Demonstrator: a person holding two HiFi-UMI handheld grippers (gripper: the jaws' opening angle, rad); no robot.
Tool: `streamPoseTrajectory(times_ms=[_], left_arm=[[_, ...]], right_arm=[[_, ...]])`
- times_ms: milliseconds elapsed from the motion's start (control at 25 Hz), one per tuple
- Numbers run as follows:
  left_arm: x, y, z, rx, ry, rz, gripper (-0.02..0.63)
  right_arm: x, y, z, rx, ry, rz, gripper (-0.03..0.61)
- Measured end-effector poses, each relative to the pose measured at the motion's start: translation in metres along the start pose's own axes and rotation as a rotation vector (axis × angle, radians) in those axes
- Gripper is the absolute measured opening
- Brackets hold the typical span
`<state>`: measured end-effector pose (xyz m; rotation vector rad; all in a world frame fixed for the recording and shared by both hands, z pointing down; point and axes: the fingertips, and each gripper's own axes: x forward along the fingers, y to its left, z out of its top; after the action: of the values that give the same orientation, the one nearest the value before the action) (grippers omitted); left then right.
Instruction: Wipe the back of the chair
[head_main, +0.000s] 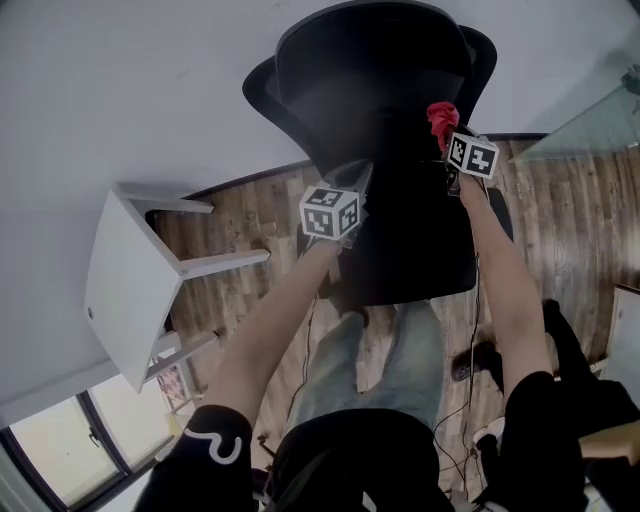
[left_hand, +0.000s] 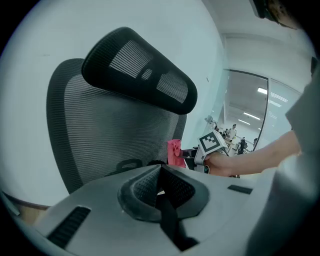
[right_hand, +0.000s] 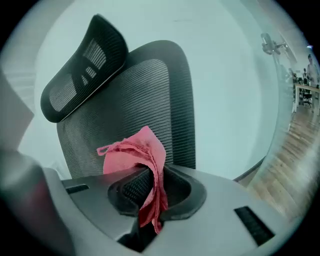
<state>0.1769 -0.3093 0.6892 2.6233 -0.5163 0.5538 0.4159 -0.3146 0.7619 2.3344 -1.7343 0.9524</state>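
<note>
Pinching a pink-red cloth (right_hand: 137, 152) between its closed jaws, the right gripper (right_hand: 150, 192) points at the black mesh office chair (head_main: 380, 90), which fills the upper centre of the head view. In the right gripper view the cloth bunches up above the jaws and hangs down between them, in front of the lower middle of the ribbed backrest (right_hand: 130, 100). The headrest (right_hand: 82, 65) tilts toward the upper left of that frame. In the head view the cloth sits at the right side of the backrest, just beside it or on it; whether they touch cannot be told. The left gripper (left_hand: 160, 187) has its jaws pressed together with nothing between them. It faces the backrest from the lower centre of its own view, with the cloth showing past the backrest's right edge. A white stool (head_main: 125, 285) stands at the left of the head view on the wooden floor (head_main: 570, 220), near a pale wall (head_main: 120, 90).
</note>
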Motion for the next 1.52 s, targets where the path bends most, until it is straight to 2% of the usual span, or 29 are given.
streamPoseTrajectory(times_ms=[360, 520, 680, 840, 1040, 1200, 1360, 1520], left_arm=[[0.041, -0.02, 0.017, -0.006, -0.016, -0.002, 0.026], [0.044, -0.019, 0.012, -0.002, -0.021, -0.013, 0.025], [0.035, -0.006, -0.005, 0.001, -0.012, -0.028, 0.026], [0.013, 0.02, -0.021, 0.018, -0.008, -0.034, 0.025], [-0.029, 0.061, -0.045, 0.018, -0.015, -0.012, 0.025], [-0.058, 0.096, -0.061, 0.003, -0.031, 0.009, 0.026], [-0.084, 0.125, -0.078, -0.025, -0.05, 0.037, 0.026], [-0.102, 0.14, -0.09, -0.047, -0.066, 0.055, 0.025]], right_arm=[[-0.018, -0.07, 0.015, -0.001, 0.004, -0.052, 0.067], [-0.032, -0.067, 0.02, 0.039, -0.052, -0.033, 0.067], [-0.04, -0.021, 0.012, 0.062, -0.118, 0.067, 0.067], [-0.035, 0.048, -0.002, 0.073, -0.16, 0.158, 0.067], [-0.011, 0.144, -0.049, -0.005, -0.109, 0.255, 0.067], [0.012, 0.205, -0.084, -0.053, -0.058, 0.294, 0.067], [0.031, 0.255, -0.113, -0.113, -0.009, 0.322, 0.067], [0.047, 0.286, -0.129, -0.175, 0.026, 0.338, 0.067]])
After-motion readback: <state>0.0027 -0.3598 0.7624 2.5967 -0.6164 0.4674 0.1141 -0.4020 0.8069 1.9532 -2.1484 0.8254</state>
